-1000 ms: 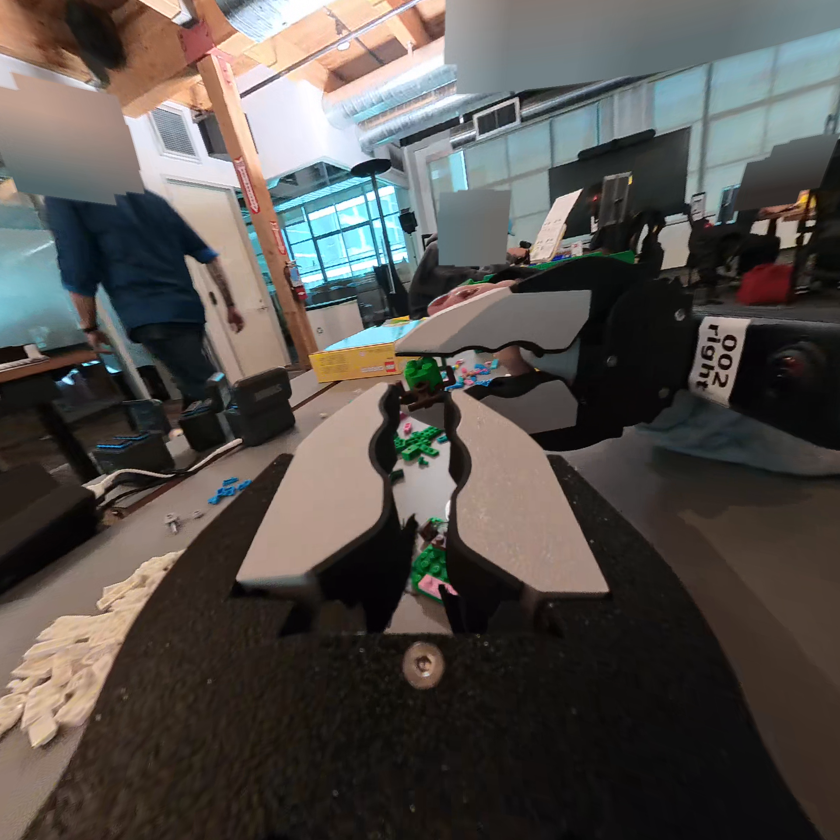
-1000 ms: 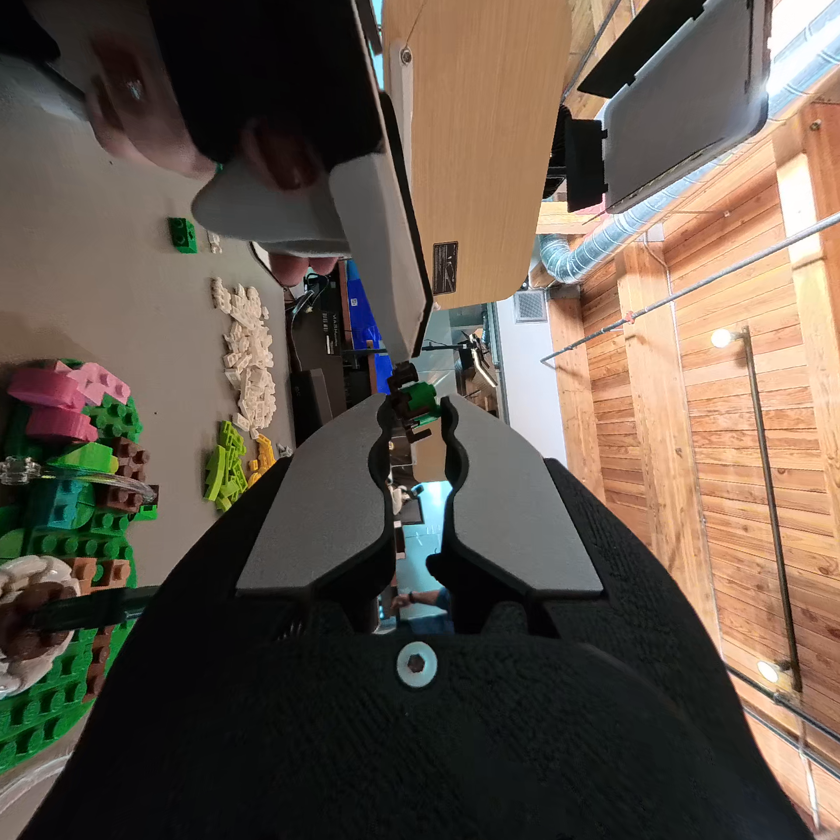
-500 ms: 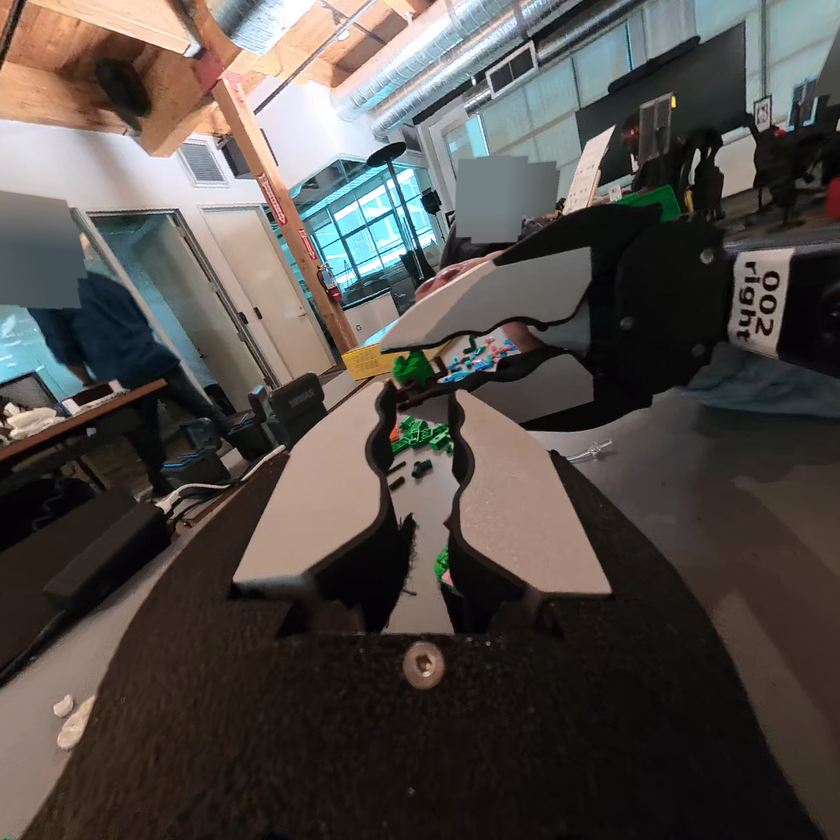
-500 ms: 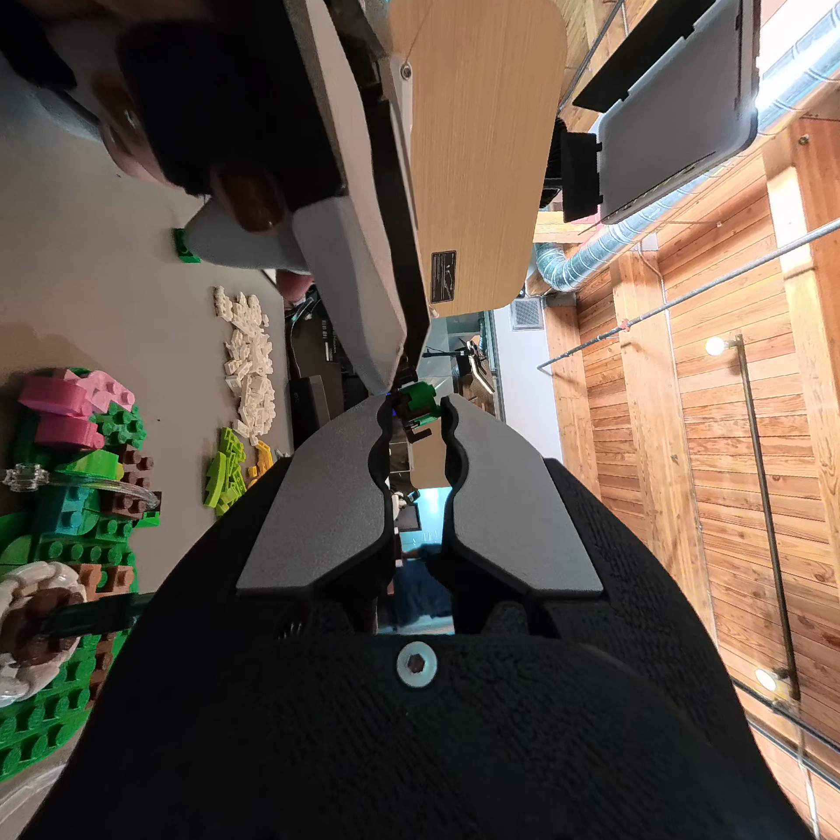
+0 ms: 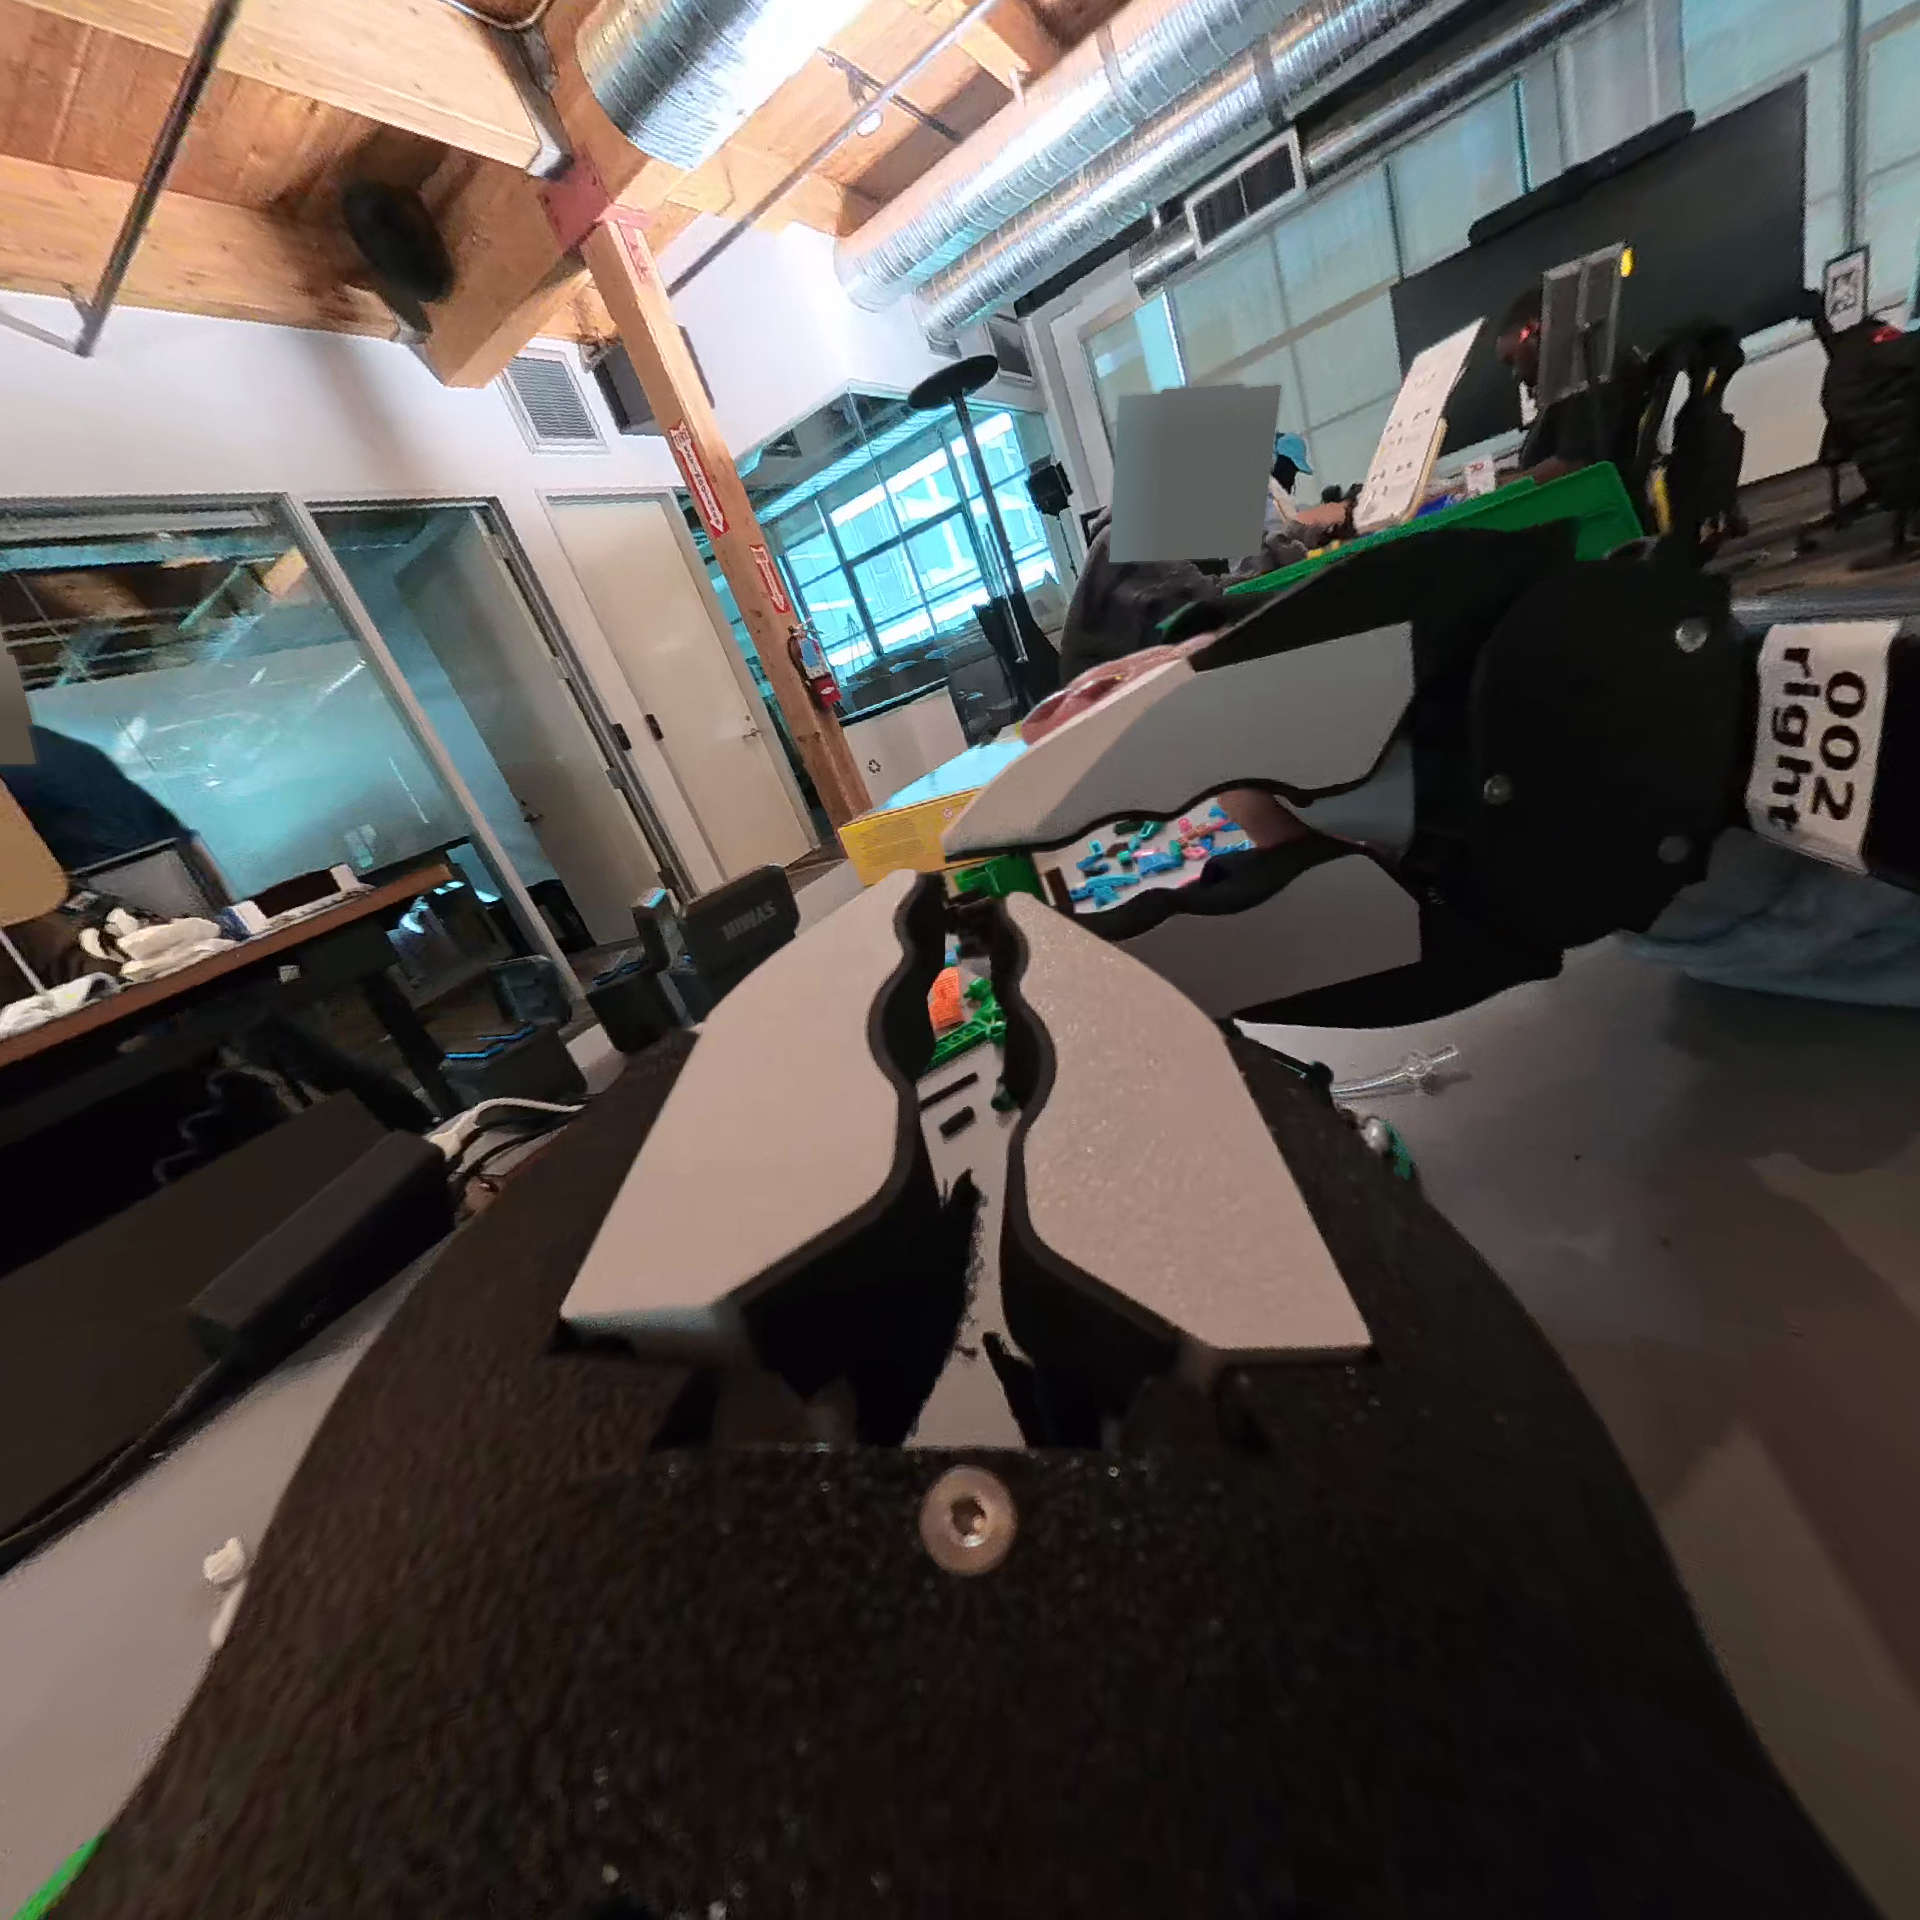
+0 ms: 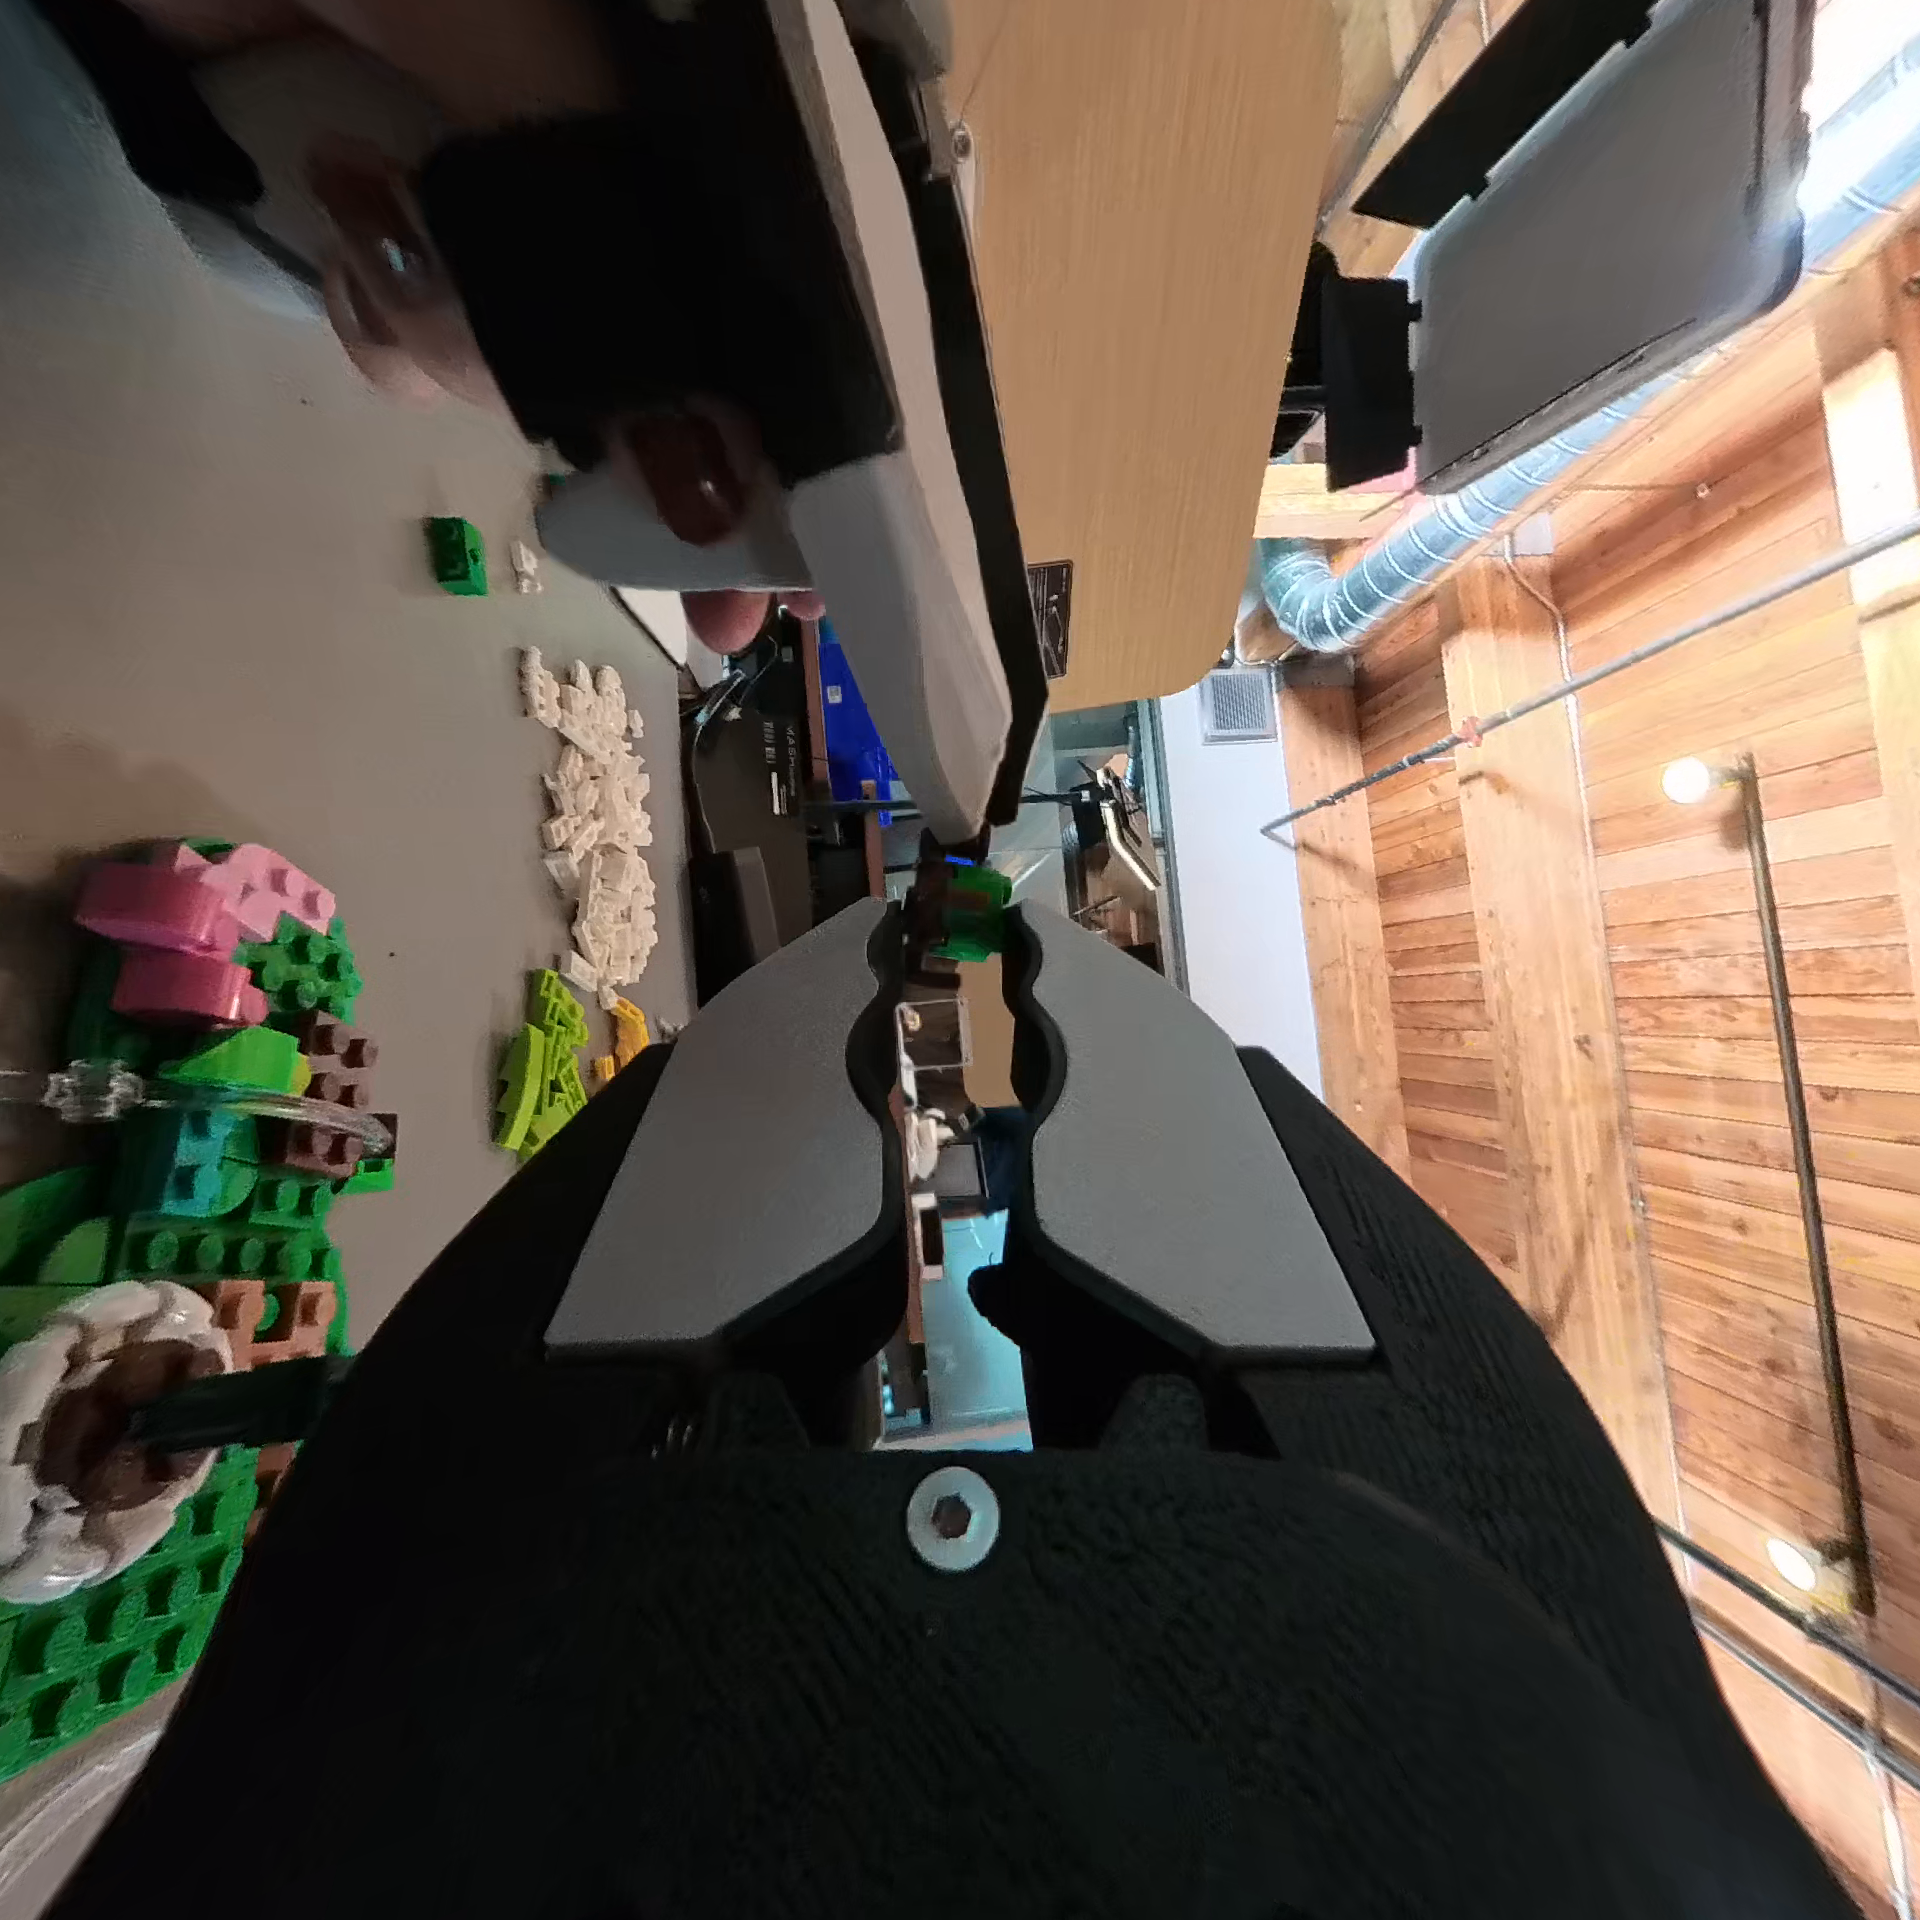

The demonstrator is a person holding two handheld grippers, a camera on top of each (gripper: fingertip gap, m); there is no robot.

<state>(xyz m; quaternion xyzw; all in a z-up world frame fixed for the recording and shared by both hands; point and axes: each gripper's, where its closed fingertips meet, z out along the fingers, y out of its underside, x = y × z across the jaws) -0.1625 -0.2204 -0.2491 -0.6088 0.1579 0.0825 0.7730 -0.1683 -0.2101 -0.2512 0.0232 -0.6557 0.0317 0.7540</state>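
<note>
— Above the grey tabletop [image 5: 1621, 1195]: two claws meeting tip to tip, at right angles. Anything between them?

— Yes. Right claw [image 6: 951, 920] clamped on a small brick cluster [image 6: 961, 914], green on one side, dark brown on the other, both pads pressing its sides. Seen from the left wrist too: green part [image 5: 997, 878] pinned under the upper grey finger.

— And the left claw [image 5: 961, 909]?

— Nearly closed, fingertips at the dark brown end of that same cluster, just below the green part. Looks pinched, though small and hard to make out; from the right wrist, only the black tip touching the brown end.

— Around them?

— Down on the tabletop, left of the right claw: a built scene on a green baseplate [image 6: 94, 1652], with pink bricks [image 6: 197, 935], brown ones and a white flower shape [image 6: 83, 1434]. Farther off, a heap of white pieces [image 6: 597, 821], a lime green pile [image 6: 540, 1060], one loose green brick [image 6: 457, 556]. Past the left claw: scattered green bits [image 5: 971, 1029], an orange piece [image 5: 943, 1000], blue and pink pieces [image 5: 1132, 868], a yellow box [image 5: 904, 842], a clear part [image 5: 1403, 1075]. People at desks well behind
</note>
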